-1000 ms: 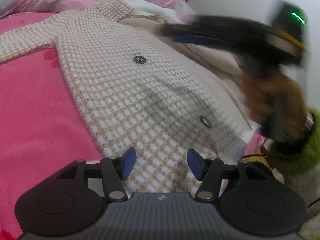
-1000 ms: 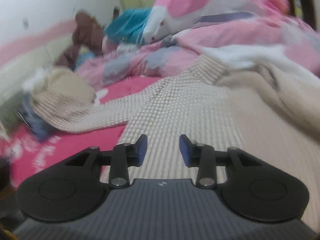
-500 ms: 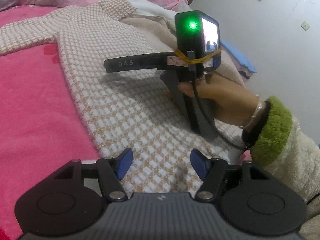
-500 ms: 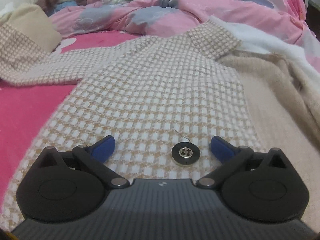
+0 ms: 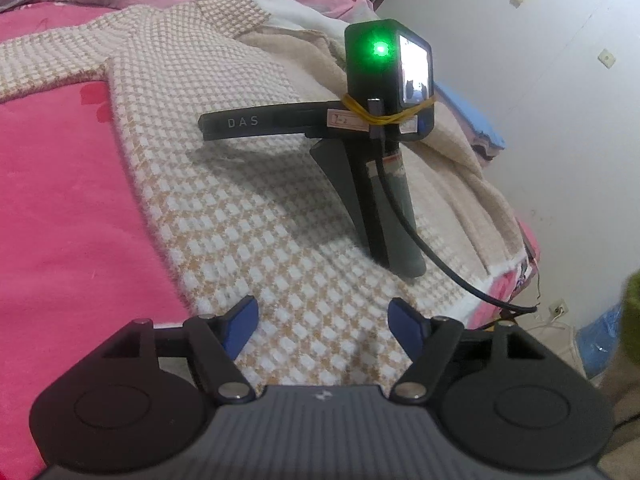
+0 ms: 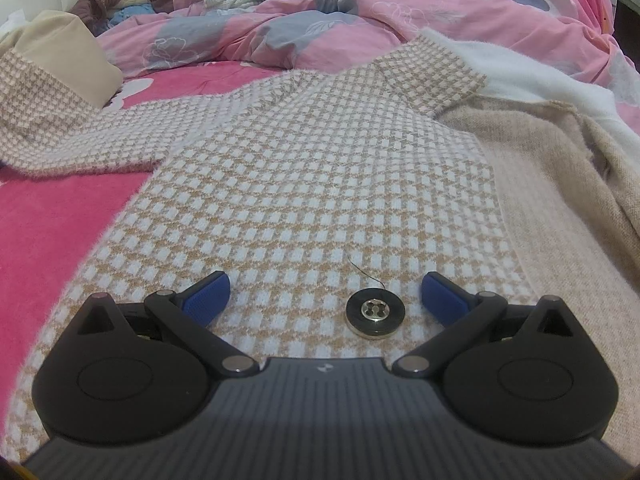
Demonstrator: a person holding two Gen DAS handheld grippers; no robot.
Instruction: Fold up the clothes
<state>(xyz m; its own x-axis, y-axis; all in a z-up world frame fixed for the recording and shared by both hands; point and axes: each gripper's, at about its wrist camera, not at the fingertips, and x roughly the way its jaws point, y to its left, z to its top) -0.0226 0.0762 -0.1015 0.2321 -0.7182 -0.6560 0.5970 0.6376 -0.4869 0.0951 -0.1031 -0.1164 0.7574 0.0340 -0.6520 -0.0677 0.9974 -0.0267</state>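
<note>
- Looking at the houndstooth cardigan (image 6: pixel 320 184), we are seeing it spread flat across the centre of both views on the pink bedsheet (image 5: pixel 60 208), one sleeve (image 6: pixel 80 140) trailing to the upper left.
- We are holding the left gripper (image 5: pixel 322 326) low at the hem with its jaws opening and nothing between the pads; a late closure is risking a pinch of the sheet along with the knit.
- We are resting the right gripper (image 6: pixel 325 298) spread wide and unclenched; the metal button (image 6: pixel 375 313) between its fingers is likely to catch a pad.
- Its cable (image 5: pixel 432 256) is lying over the cloth and could snag a fold.
</note>
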